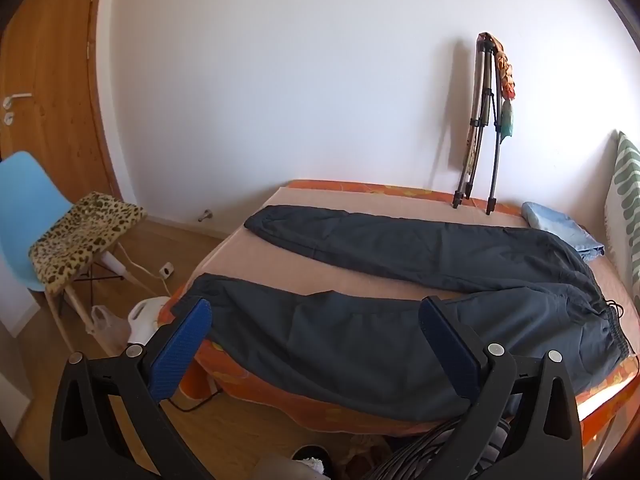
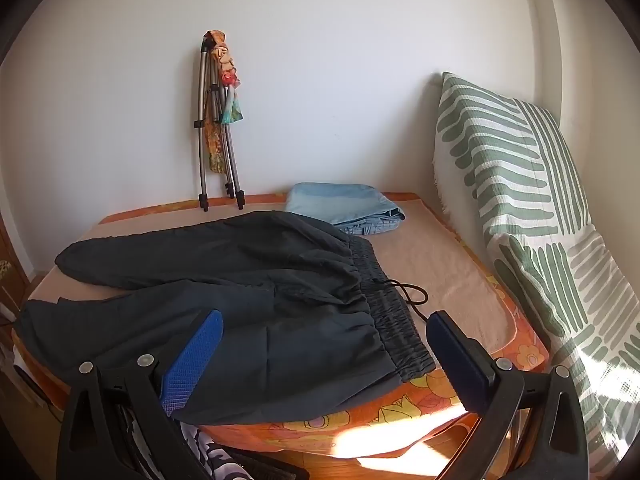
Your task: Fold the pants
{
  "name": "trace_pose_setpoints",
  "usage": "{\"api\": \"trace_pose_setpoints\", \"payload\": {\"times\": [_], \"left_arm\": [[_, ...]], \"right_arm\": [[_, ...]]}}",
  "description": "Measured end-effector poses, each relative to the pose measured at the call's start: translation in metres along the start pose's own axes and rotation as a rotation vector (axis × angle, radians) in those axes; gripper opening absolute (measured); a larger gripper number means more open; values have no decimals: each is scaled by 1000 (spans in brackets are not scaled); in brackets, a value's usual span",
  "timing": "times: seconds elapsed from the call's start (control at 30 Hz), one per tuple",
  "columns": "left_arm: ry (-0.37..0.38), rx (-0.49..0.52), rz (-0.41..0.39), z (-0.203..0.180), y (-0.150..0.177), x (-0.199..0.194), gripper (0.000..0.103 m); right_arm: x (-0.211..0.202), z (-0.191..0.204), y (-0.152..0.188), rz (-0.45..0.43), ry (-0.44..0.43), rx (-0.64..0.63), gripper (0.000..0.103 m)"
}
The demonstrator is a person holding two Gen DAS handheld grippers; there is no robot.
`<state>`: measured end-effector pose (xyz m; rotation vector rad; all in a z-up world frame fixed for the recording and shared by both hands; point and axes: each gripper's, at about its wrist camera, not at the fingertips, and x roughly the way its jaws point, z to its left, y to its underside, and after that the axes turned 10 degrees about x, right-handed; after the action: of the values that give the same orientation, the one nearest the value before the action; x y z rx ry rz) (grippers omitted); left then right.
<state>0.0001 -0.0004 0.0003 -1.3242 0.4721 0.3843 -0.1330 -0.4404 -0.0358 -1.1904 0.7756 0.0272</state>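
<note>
Dark track pants [image 1: 420, 280] lie spread across the bed [image 1: 256, 240], 2 legs apart. Both the left gripper [image 1: 316, 324] and right gripper [image 2: 326, 336] hover released, holding nothing. The limp, light fabric looks best pinched at waistband [image 2: 394, 320] and cuff [image 1: 200, 292].

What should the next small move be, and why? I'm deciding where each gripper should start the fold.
Probably bring both grippers down onto the near leg's edge. The dark pants lie spread on the bed, legs apart and unfolded. The left gripper hangs open over the near leg toward its cuff, and the right gripper is open at the waistband; neither holds fabric yet.
</note>
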Motion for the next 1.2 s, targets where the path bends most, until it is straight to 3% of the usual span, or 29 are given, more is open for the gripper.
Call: {"api": "trace_pose_setpoints", "payload": {"times": [1.2], "left_arm": [[2, 6, 2, -1, 1, 6, 103]], "right_arm": [[3, 4, 5, 2, -8, -16, 103]]}}
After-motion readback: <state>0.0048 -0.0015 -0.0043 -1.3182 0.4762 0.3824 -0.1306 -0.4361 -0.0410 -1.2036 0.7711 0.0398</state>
